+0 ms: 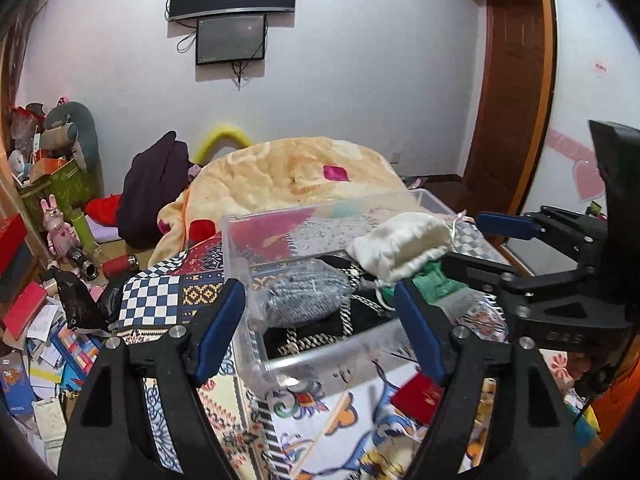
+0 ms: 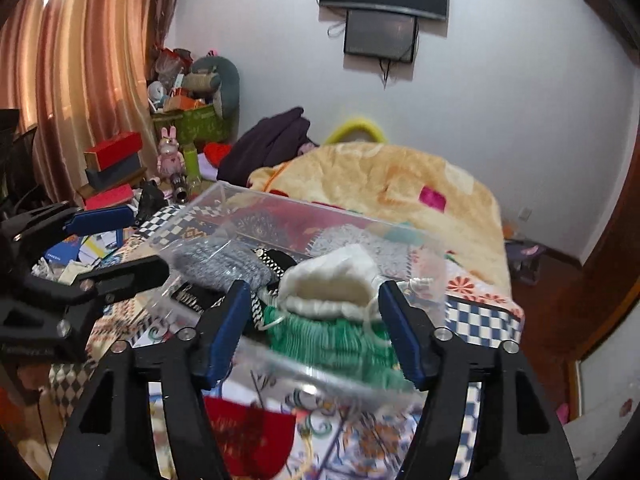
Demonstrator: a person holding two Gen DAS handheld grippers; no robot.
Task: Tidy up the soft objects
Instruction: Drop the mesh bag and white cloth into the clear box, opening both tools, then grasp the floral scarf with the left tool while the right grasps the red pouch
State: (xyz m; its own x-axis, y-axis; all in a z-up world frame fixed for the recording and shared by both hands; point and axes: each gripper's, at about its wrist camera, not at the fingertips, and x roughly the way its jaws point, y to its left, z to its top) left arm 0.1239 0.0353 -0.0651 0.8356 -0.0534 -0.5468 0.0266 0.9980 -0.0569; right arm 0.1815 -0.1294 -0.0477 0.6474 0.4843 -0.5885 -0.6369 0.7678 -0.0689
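1. Your left tongs (image 1: pixel 320 320) are spread wide and grip nothing; their blue pads (image 1: pixel 218 330) stand either side of the near left part of the clear plastic box (image 1: pixel 320 354), just above its front wall.
2. Your right tongs (image 2: pixel 314 320) are also released, with their fingers straddling the white drawstring pouch (image 2: pixel 332 280) and the green knit piece (image 2: pixel 332 334) without pinching either.
3. In the left wrist view your right tongs (image 1: pixel 464 240) reach in from the right side, near the white drawstring pouch (image 1: pixel 400 240); whether a finger touches it, you cannot tell.
4. Inside the clear plastic box (image 2: pixel 332 376) the white pouch lies on top of the green knit piece (image 1: pixel 434 280), at the right end.
5. A grey knit piece (image 1: pixel 306 296) fills the left end of the box, resting on a black cloth with a pale chain pattern (image 1: pixel 332 328).
6. The box sits on a bed covered by a patterned patchwork sheet (image 1: pixel 340 428).
7. A red pouch (image 2: pixel 248 436) lies on the sheet in front of the box, outside it.
8. Behind the box a yellow blanket (image 1: pixel 304 176) is heaped, with a dark purple garment (image 1: pixel 154 184) to its left.
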